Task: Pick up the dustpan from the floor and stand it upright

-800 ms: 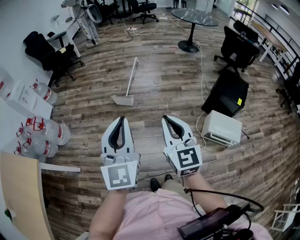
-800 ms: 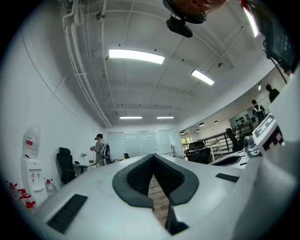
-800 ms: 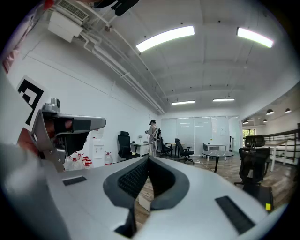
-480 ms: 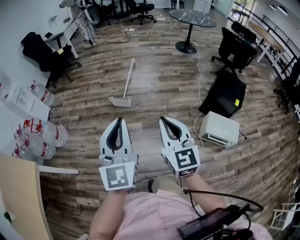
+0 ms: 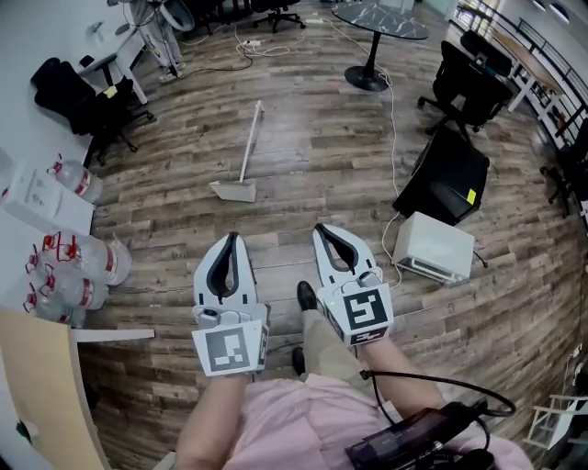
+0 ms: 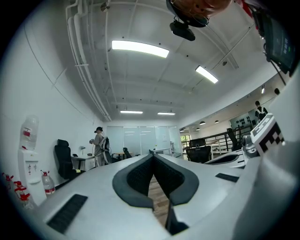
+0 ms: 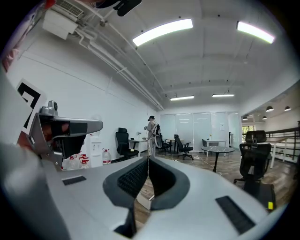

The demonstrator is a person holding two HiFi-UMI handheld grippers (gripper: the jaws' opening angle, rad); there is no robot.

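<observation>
A wood-plank floor point(image 5: 312, 156) runs through an open office with a white wall point(image 5: 28, 27) on the left, where water bottles point(image 5: 84, 260) cluster near white boxes point(image 5: 41, 197). Toward the far end stand a round glass-topped table point(image 5: 381, 23) on a black pedestal and black office chairs point(image 5: 467, 81). A white cable point(image 5: 395, 138) trails across the boards toward a white boxy appliance point(image 5: 434, 246) beside a black case point(image 5: 446, 174). Long ceiling light strips point(image 6: 139, 48) glow overhead, and pale glass panels point(image 7: 206, 125) close the far end.
</observation>
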